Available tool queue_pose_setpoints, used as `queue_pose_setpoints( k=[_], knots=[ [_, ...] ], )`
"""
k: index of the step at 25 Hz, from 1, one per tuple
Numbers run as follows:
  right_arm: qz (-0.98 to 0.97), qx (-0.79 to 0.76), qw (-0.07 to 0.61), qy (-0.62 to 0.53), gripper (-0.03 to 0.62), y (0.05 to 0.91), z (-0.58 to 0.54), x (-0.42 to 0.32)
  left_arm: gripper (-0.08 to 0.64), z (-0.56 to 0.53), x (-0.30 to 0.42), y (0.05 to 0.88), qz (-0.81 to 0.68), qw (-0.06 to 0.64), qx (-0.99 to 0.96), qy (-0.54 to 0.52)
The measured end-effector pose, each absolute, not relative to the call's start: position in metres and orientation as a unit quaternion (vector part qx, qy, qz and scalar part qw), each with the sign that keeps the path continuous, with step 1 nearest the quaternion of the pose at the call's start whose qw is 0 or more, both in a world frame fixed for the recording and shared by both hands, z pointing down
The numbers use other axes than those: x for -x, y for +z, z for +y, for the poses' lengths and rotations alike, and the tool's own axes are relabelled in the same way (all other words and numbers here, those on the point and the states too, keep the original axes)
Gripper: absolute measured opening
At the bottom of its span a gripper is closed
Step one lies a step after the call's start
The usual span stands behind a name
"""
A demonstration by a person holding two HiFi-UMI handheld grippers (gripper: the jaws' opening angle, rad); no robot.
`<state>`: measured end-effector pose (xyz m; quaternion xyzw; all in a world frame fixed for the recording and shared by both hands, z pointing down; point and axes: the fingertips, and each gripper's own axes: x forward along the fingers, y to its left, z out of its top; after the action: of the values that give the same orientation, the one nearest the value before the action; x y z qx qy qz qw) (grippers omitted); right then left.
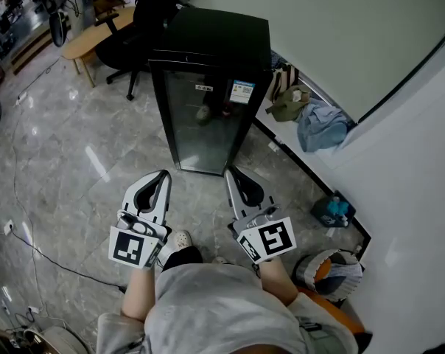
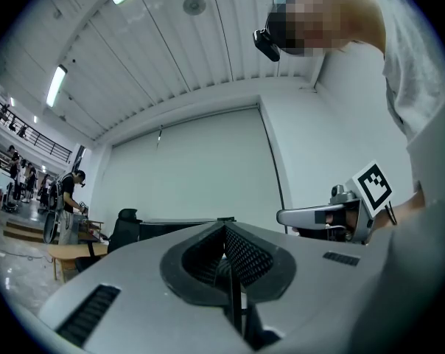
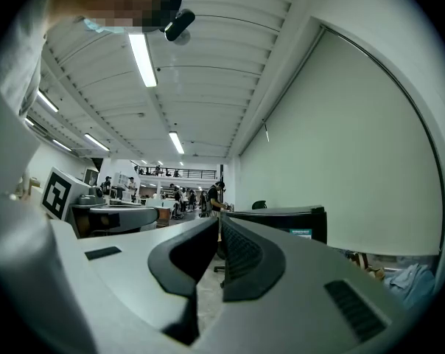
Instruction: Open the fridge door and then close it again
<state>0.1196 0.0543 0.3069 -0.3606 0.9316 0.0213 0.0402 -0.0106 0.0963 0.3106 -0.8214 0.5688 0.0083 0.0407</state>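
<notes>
The fridge (image 1: 211, 57) stood on the floor (image 1: 68, 168) against the wall, a chair (image 1: 145, 13) behind it, and its glass door (image 1: 206, 120) was shut. The left gripper (image 1: 163, 173) and right gripper (image 1: 229, 171) were held level in front of the person, pointing at the fridge, near its foot but touching nothing. Both pairs of jaws were together and empty, as each gripper view showed. With the door flush, nothing showed whether it had been opened at all. If the task was only starting, everything was left: reach the door's edge, pull it open, then push it closed.
</notes>
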Motion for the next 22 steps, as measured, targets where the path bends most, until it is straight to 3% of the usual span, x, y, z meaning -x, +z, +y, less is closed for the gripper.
queue_pose_setpoints(
  k=[22],
  knots=[
    [0.901, 0.433, 0.034, 0.01, 0.025, 0.317, -0.038, -0.039, 0.014, -0.015, 0.104, 0.33, 0.512, 0.017, 0.859, 0.005]
  ],
)
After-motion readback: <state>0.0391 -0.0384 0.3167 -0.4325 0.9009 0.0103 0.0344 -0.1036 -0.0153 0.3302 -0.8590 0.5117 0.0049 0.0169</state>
